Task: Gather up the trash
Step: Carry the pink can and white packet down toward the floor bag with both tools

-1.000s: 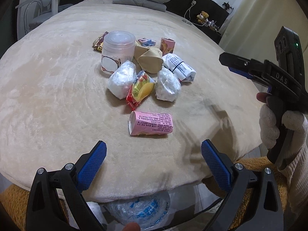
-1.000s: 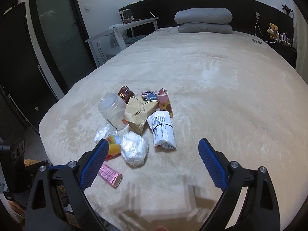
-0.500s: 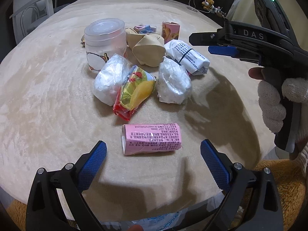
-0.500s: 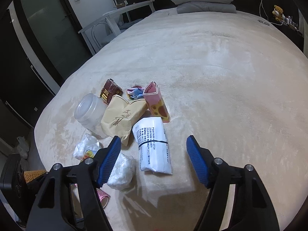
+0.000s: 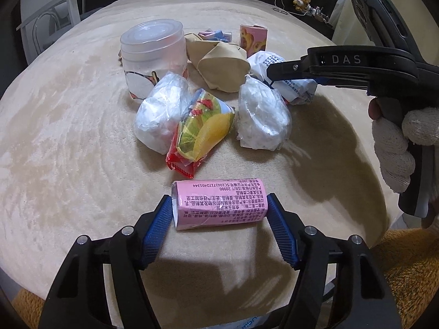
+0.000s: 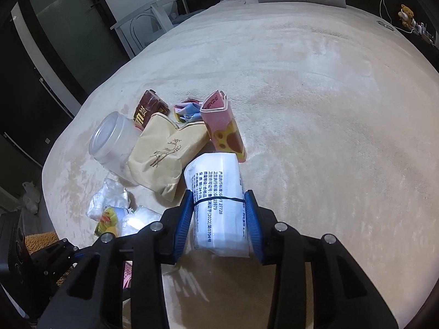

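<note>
**Both claws closing on wrappers, beige bed**

Left claw point(image 5: 219, 219) is sitting low on the plush beige bed blanket point(image 5: 68, 142), its blue ribbed pads narrowed onto the two ends of a pink rectangular packet with black printed text point(image 5: 219, 205). Both pads are touching the packet, which is lying flat on the blanket at the near edge of the pile.

Right claw point(image 6: 218, 216) is pressing its blue pads against both sides of a white rolled plastic pack with printed text and a black band point(image 6: 218, 200). The pack is resting on the blanket, just beside a tan paper bag with a bamboo drawing point(image 6: 164, 153).

Other litter is clustering behind: a clear round lidded plastic tub point(image 5: 152, 54), two crumpled white plastic bags point(image 5: 162, 115) point(image 5: 260, 118), a yellow-and-red snack wrapper point(image 5: 200, 137) lying between them, a pink carton with a bear print point(image 6: 222, 126) leaning upright, and a brown wrapper point(image 6: 148, 109) behind the tub.

A white-gloved right hand point(image 5: 395, 150) is gripping the right tool's handle, seen from the left wrist view.
</note>
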The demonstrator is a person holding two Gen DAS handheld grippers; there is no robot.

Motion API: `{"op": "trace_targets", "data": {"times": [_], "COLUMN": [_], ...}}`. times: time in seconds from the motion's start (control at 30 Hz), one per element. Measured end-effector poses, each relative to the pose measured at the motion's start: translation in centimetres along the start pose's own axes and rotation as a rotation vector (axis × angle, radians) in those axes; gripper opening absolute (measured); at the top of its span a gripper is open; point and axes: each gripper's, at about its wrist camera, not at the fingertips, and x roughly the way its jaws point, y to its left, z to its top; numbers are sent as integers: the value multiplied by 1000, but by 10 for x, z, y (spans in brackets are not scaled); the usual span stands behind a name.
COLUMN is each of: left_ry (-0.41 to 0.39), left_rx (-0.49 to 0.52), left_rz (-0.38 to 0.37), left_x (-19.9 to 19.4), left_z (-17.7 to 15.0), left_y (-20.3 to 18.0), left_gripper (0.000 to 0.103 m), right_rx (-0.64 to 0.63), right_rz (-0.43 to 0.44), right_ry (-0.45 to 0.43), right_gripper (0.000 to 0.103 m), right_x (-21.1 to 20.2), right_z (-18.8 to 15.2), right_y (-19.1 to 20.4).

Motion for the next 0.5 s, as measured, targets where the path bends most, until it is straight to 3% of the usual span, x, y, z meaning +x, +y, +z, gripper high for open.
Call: {"op": "trace_targets", "data": {"times": [0.5], "left_ry": [-113], "left_rx": [34], "left_rz": [-41], "left_x": [-45], "left_z": [-4], "left_y": [17], "left_gripper": [67], "right_rx": [69], "right_rz": [-9], "right_ry": [-77], "right_gripper": [38], "right_x": [-45], "right_z": [-15], "right_y": [2]}}
